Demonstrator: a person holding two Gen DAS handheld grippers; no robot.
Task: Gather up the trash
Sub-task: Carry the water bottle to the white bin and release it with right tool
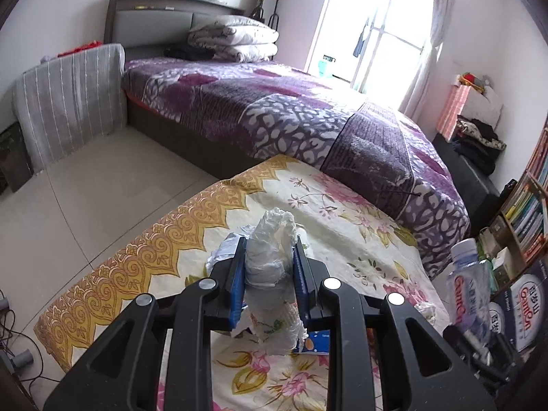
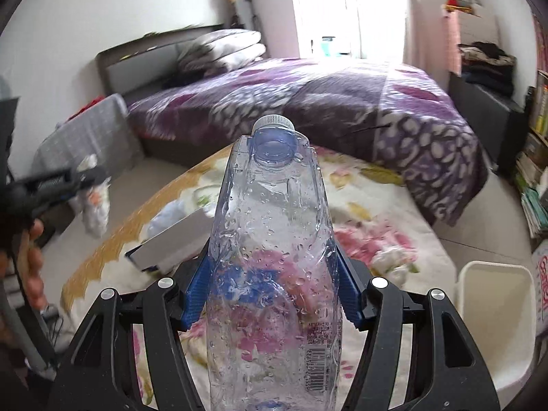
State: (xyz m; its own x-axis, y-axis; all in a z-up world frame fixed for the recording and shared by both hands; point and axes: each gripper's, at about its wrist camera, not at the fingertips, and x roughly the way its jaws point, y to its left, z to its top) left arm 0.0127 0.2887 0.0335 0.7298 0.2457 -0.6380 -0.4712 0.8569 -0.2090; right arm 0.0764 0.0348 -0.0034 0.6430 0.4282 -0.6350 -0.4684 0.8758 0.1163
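The crumpled wad (image 1: 270,274) of thin white plastic and paper, wrinkled and soft, is pinched between the blue ribbed pads of the left gripper (image 1: 270,267); jaws nearly together, pressing on both sides. The wad hangs above the floral cloth (image 1: 342,212), which has a cream ground w/ pink flowers and a gold scalloped border. Its lower end is partly behind the black frame.

The clear plastic bottle (image 2: 274,239), thin-walled, wet w/ droplets inside, white ribbed cap on top, sits between the pads of the right gripper (image 2: 274,236); jaws about half apart and closed on its body. The label is blurred, only a barcode is readable near the bottom; the base is cut off by the frame edge.

Below, a flat white box (image 2: 171,243) w/ dark edge lies on the cloth, partly hidden by the bottle. A white plastic bin (image 2: 496,308), smooth, rectangular, stands at lower right, its far side cut off. The purple patterned bed (image 1: 274,109) is behind.
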